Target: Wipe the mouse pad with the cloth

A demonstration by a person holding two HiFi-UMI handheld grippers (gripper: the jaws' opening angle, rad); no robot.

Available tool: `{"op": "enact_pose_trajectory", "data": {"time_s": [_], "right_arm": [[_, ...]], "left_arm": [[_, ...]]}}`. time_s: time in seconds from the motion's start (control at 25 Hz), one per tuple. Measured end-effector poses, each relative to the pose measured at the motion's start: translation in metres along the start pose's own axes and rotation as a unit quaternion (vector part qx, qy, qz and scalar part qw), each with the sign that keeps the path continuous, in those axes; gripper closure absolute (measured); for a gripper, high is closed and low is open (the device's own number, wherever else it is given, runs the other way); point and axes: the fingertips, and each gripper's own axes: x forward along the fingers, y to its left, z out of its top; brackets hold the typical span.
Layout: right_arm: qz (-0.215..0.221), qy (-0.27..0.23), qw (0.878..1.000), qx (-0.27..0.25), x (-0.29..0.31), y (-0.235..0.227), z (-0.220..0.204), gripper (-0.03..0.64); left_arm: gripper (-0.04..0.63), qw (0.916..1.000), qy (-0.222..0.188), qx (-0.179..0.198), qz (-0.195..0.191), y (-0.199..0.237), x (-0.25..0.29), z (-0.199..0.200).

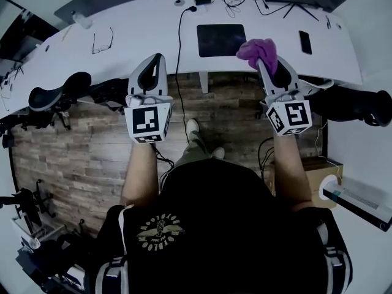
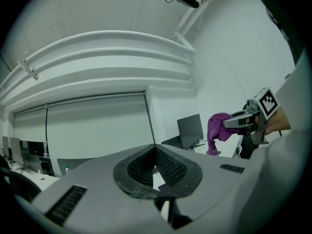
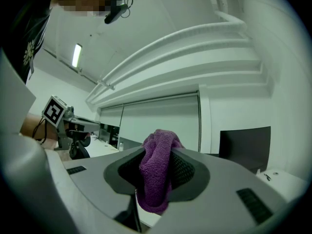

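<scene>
The black mouse pad [image 1: 220, 40] lies flat on the white desk [image 1: 122, 23], near its front edge. A purple cloth [image 1: 256, 48] [image 3: 156, 174] is bunched between the jaws of my right gripper [image 1: 263, 59] [image 3: 158, 157], which is shut on it and held up just right of the pad. The left gripper view shows the cloth [image 2: 217, 130] hanging from that gripper. My left gripper [image 1: 157, 59] [image 2: 155, 151] is shut with nothing in it, raised left of the pad at the desk's front edge. Both grippers tilt upward toward the ceiling.
On the desk lie eyeglasses [image 1: 102, 40] at the left, a dark phone [image 1: 305, 41] at the right, and a black cable [image 1: 179, 35] running to a small box [image 1: 203, 0]. Office chairs [image 1: 55, 94] [image 1: 358, 105] flank me on the wooden floor.
</scene>
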Motion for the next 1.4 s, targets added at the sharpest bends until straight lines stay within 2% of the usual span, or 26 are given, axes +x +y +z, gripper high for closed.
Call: {"op": "enact_pose_trajectory", "data": {"time_s": [0.32, 0.6, 0.96, 1.2, 1.4], "right_arm": [[-0.012, 0.014, 1.0, -0.005, 0.049, -0.015, -0.002, 0.505], [-0.029, 0.02, 0.999, 0.002, 0.086, -0.034, -0.004, 0.505], [-0.048, 0.028, 0.998, -0.002, 0.128, -0.038, -0.002, 0.505], [-0.069, 0.032, 0.997, -0.004, 0.135, -0.037, -0.002, 0.505], [-0.054, 0.054, 0.997, -0.001, 0.166, -0.039, -0.018, 0.505]], "left_arm": [[0.594, 0.999, -0.014, -0.007, -0.042, 0.01, 0.07, 0.002], [0.593, 0.9978, -0.019, -0.005, -0.063, 0.022, 0.115, 0.0], [0.594, 0.9973, -0.012, -0.008, -0.072, 0.052, 0.161, -0.015], [0.594, 0.9955, -0.027, -0.017, -0.089, 0.056, 0.178, -0.016], [0.594, 0.9959, -0.015, -0.026, -0.086, 0.069, 0.202, -0.024]]}}
